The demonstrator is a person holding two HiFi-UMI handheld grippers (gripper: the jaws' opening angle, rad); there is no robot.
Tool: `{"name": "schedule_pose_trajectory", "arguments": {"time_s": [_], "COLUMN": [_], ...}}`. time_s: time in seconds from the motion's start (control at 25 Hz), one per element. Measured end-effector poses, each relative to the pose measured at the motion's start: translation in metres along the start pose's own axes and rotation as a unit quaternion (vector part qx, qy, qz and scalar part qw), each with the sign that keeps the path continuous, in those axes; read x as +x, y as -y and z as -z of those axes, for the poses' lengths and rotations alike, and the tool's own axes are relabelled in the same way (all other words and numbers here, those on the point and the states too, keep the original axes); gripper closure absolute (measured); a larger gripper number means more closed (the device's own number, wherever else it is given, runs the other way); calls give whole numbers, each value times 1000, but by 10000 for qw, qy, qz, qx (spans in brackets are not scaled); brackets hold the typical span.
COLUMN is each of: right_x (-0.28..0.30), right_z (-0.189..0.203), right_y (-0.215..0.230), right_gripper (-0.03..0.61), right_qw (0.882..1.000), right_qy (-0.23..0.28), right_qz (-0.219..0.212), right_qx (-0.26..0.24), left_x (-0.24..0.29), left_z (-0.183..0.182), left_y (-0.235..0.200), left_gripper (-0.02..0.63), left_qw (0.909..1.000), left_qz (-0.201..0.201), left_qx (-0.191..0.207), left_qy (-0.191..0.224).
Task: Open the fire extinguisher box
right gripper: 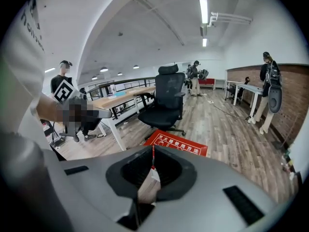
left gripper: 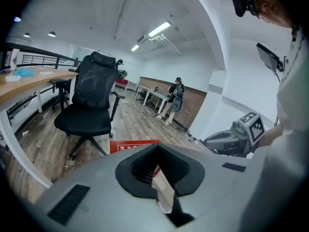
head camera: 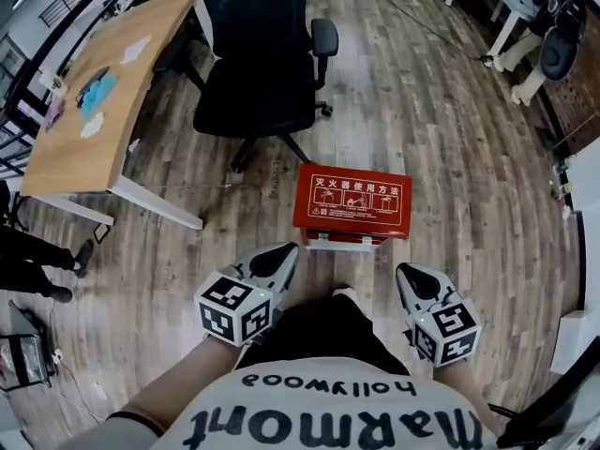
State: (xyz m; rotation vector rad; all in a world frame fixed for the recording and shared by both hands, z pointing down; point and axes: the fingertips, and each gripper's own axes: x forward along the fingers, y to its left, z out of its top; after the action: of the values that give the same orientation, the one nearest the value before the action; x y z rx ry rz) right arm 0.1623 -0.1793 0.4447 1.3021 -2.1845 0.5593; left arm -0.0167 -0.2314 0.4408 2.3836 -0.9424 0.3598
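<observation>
1. In the head view we see the red fire extinguisher box lying flat on the wooden floor, lid up and shut, just ahead of our feet. Its front face is hidden from us; only a white strip shows under the near edge. The left tool and right tool hang near it, one toward each near corner, touching nothing. A black chair stands beyond the box, beside a desk. Our shirt cuts off the bottom of the picture.
2. In the left gripper view the left tool has its jaws together, with nothing between them. Its own body covers most of the box, so only a red strip shows.
3. In the right gripper view the right tool is likewise closed and empty. More of the box shows here, though its near edge is covered.
</observation>
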Motion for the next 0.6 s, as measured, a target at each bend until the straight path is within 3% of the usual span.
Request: {"name": "schedule_pose_trajectory", "arguments": {"time_s": [0.24,0.6], "right_x": [25,52], "right_z": [-5,5], "right_y": [25,66], "right_gripper": [565,565], "right_qw": [9985,9960], "right_qy": [-258,-420], "right_qz": [-302,-735], "right_qx": [-370,-300], "left_x": [32,71], "left_z": [-12,-20], "left_y": [5,11], "left_gripper": [607,607], "left_qw": [9996,9990], "left_qz": [-90,-394], "left_qx": [273,134], "left_qy": [-45,-177]}}
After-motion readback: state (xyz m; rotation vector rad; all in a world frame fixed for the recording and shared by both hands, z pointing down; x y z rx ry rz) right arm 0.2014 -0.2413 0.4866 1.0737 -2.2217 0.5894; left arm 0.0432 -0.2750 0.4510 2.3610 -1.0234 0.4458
